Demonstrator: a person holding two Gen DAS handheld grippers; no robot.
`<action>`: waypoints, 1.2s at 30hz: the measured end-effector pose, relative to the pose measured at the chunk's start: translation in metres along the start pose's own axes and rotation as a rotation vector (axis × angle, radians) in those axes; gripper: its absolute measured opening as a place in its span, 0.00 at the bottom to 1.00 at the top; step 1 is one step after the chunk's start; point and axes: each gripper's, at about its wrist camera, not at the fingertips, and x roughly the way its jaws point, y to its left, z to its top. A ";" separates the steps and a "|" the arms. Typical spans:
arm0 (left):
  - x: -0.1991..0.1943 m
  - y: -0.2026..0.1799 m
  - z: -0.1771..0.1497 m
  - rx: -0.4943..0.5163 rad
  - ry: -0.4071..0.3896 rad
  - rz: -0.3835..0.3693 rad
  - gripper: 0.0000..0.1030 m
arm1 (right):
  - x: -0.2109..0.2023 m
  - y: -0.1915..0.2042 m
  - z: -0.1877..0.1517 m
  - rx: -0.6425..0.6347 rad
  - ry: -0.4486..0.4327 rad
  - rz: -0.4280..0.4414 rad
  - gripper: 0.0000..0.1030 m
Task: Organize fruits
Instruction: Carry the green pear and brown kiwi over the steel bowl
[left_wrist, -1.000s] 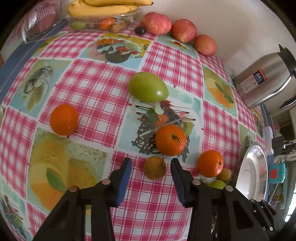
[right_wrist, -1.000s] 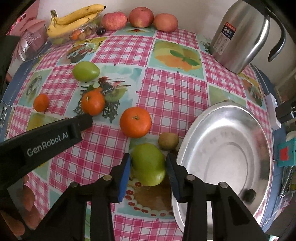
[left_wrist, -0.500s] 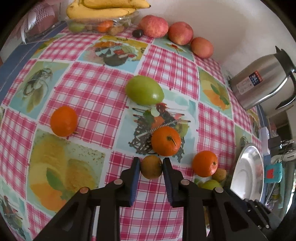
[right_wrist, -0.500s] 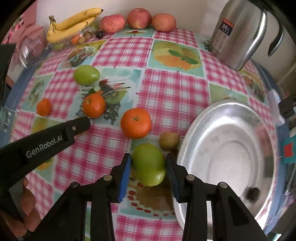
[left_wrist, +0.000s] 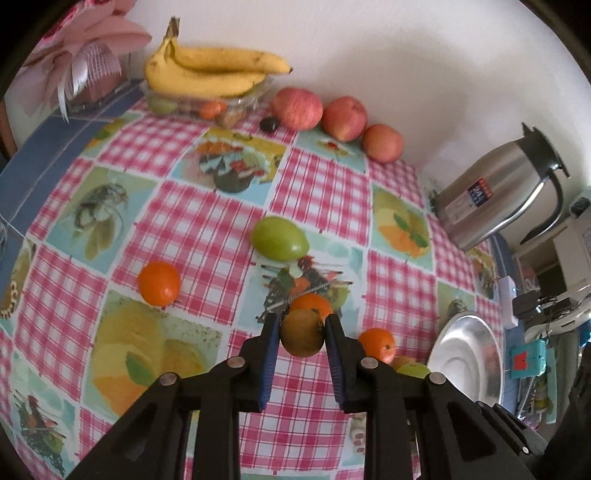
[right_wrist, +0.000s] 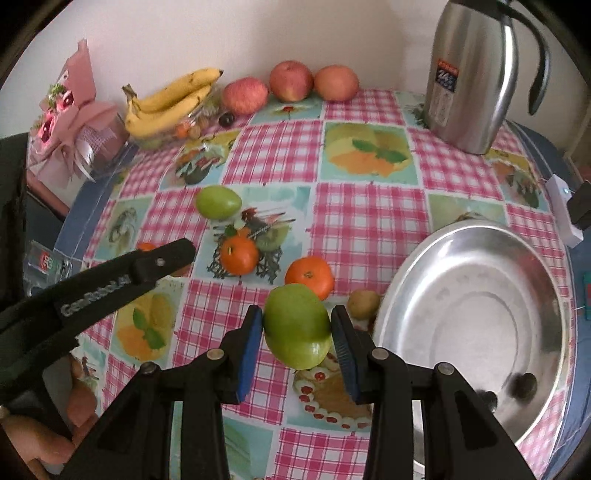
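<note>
Pink-checked oilcloth printed with fruit pictures covers the table (right_wrist: 369, 218), where a person works two handheld grippers among scattered produce.

At far left, by the wall, a pink gift bouquet (right_wrist: 70, 125) stands beside a bunch of bananas (left_wrist: 210, 70) on a clear tray. Three red apples (left_wrist: 343, 118) line the wall next to them.

On the left side, the left gripper (left_wrist: 301, 334) is clamped on a small brown-green fruit (left_wrist: 302, 332). A second ago its jaws stood wide around that fruit on the cloth; they have since closed on it, and it now appears to have been lifted clear, hiding part of an orange (left_wrist: 310, 301) behind. Another orange (left_wrist: 159, 282) and a green mango (left_wrist: 279, 238) lie further out, untouched.

Toward the middle, the right gripper (right_wrist: 297, 334) holds a second green mango (right_wrist: 297, 325) firmly between its blue pads, and it too looks raised off the table, as against a second ago when it sat low. An orange (right_wrist: 309, 277) and a small brownish fruit (right_wrist: 364, 303) remain just beyond it.

At right, the steel bowl (right_wrist: 480, 258) sits just beside the right gripper, holding only a small dark item. A steel thermos jug (right_wrist: 469, 81) stands behind.

With both fruits picked up, the likely next step is carrying them to the bowl; several pieces are left to gather.
</note>
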 end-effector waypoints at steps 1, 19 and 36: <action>-0.002 -0.002 0.000 0.003 -0.007 -0.002 0.26 | -0.002 -0.003 0.000 0.007 -0.004 -0.005 0.39; -0.007 -0.077 -0.028 0.160 0.013 -0.095 0.26 | -0.028 -0.126 -0.019 0.320 -0.026 -0.183 0.39; 0.025 -0.143 -0.072 0.345 0.111 -0.135 0.26 | -0.048 -0.167 -0.033 0.469 -0.086 -0.195 0.38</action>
